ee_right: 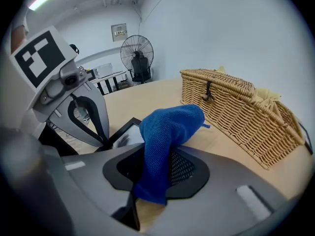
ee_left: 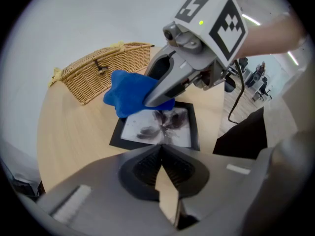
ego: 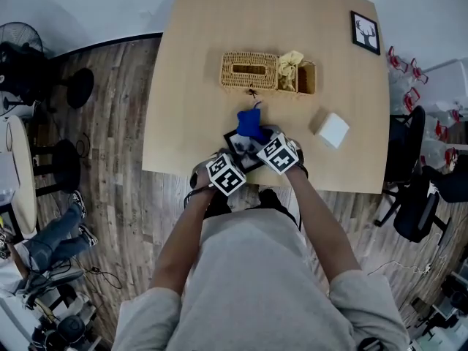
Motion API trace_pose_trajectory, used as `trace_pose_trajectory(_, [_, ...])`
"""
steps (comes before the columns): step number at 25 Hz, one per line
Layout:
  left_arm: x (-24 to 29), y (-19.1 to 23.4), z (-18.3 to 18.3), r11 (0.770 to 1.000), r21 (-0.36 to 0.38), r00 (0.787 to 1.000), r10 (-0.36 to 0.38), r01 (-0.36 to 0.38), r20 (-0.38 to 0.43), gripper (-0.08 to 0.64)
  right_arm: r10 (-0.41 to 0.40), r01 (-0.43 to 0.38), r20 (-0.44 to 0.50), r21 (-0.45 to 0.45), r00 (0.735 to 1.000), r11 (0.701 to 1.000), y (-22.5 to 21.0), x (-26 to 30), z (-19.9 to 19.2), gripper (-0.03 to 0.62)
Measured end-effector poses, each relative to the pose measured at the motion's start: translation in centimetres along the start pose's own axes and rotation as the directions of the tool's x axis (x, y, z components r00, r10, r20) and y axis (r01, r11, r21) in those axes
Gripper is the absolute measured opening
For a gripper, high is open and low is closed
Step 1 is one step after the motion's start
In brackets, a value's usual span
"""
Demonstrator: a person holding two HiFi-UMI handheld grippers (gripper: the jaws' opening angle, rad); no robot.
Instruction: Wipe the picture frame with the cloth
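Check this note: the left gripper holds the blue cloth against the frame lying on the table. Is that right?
Not quite. It is the right gripper that holds the blue cloth, jaws shut on it, as the right gripper view shows. The cloth is against the frame lying on the table.

Dead ahead of the right gripper (ee_right: pixel 157 154) and its pinched cloth (ee_right: pixel 167 124), the wicker basket (ee_right: pixel 236 112) blocks the way. A white box (ego: pixel 333 129) stands off to its right. Left of the left gripper (ee_left: pixel 160 149), clamped on the picture frame (ee_left: pixel 157 127), the table (ego: pixel 183 86) lies open.
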State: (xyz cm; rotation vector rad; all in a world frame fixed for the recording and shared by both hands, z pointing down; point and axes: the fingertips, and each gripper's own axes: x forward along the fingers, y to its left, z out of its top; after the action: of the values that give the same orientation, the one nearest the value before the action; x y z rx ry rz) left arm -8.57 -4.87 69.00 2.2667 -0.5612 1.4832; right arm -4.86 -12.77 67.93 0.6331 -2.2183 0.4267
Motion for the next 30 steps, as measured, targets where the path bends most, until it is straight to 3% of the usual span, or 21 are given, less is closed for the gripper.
trace_pose_trajectory(30, [0.1,0.2,-0.5,1.0,-0.02,1.0,0.005,-0.005,-0.006,0.052,-0.023,0.023,-0.009,-0.014,1.0,1.0,1.5,-1.7,-2.8,0.107])
